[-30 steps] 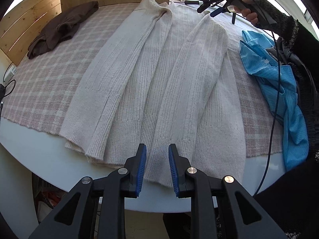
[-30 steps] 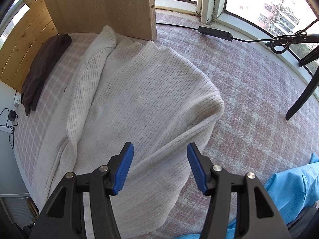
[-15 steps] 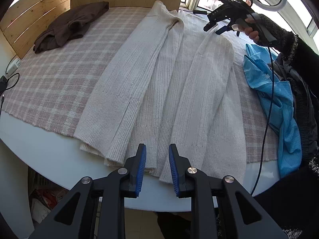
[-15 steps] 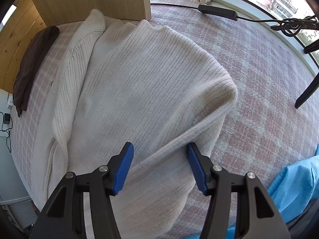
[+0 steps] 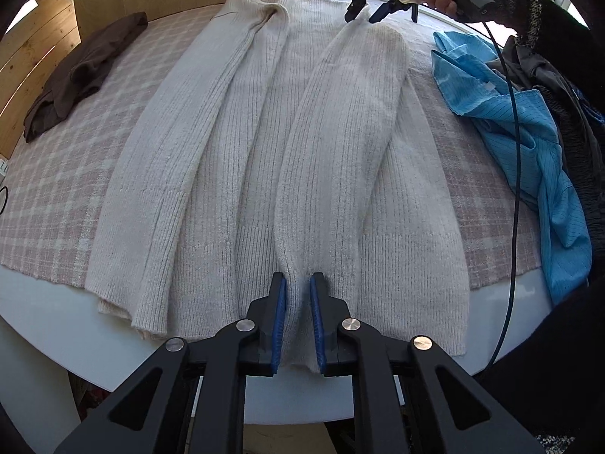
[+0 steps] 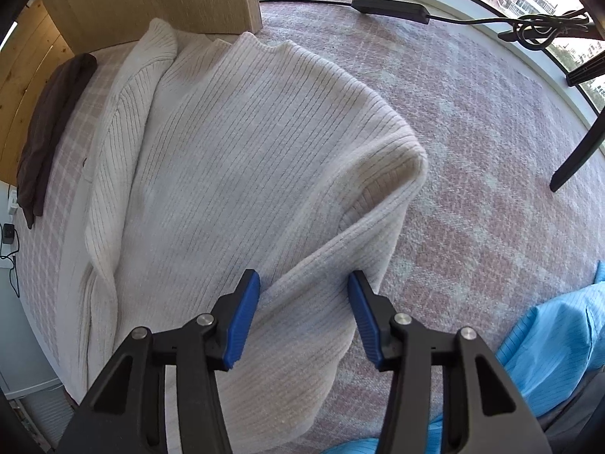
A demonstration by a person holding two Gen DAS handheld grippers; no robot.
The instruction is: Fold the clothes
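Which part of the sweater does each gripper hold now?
Left gripper pinches the white sweater's hem edge. Right gripper is closing around the folded sleeve, not yet gripping.

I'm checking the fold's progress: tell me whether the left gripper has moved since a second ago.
Yes. The left gripper has come forward over the white table edge, and now grips the hem of the cream ribbed knit sweater.
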